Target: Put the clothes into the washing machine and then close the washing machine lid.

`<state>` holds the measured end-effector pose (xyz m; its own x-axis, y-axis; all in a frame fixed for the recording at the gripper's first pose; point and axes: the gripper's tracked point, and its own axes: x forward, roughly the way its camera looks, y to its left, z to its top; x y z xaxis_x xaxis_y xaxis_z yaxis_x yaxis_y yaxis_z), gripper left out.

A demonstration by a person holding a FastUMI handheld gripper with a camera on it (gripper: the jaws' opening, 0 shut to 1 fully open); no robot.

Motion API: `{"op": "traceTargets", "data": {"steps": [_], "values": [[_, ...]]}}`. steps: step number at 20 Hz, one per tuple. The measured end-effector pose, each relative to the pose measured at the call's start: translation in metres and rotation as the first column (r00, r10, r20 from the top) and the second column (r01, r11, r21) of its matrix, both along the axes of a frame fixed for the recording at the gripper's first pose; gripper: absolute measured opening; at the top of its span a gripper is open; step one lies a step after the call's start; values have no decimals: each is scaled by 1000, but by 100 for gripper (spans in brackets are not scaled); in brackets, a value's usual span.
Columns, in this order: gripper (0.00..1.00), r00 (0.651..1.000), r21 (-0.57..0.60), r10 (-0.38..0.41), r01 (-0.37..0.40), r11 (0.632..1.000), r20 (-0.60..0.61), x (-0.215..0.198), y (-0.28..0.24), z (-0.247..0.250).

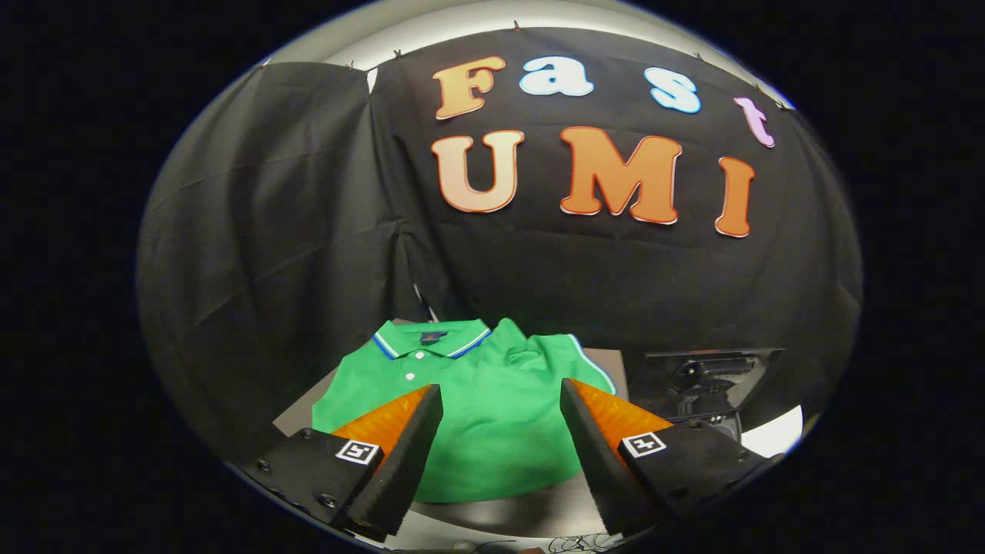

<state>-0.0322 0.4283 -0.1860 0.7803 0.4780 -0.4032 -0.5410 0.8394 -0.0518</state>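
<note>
Shirt point(492, 400), green with a collar, lies flat on the bench point(296, 415) just ahead of the fingers point(415, 438) and partly between them. Its collar points away, so it runs straight forward. The gripper point(500, 450) is wide apart and holds nothing. It looks ready to go down and pinch the cloth.

We are looking into a staged recording booth rather than a lived-in home. Black cloth point(308, 231) is pinned up as the back wall at twelve o'clock, hanging in folds, with a pale wall point(477, 19) visible above its top edge. A small grey table point(531, 508) stands before it, bearing a folded green polo shirt point(492, 408). At three o'clock sits a dark machine part point(700, 381).
</note>
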Motion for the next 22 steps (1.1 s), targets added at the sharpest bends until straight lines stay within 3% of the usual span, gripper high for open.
{"op": "traceTargets", "data": {"steps": [10, 22], "values": [[99, 989, -60, 59, -68, 996, -135, -7, 53, -63], [100, 975, -109, 6, -31, 994, -224, -2, 62, -101]]}}
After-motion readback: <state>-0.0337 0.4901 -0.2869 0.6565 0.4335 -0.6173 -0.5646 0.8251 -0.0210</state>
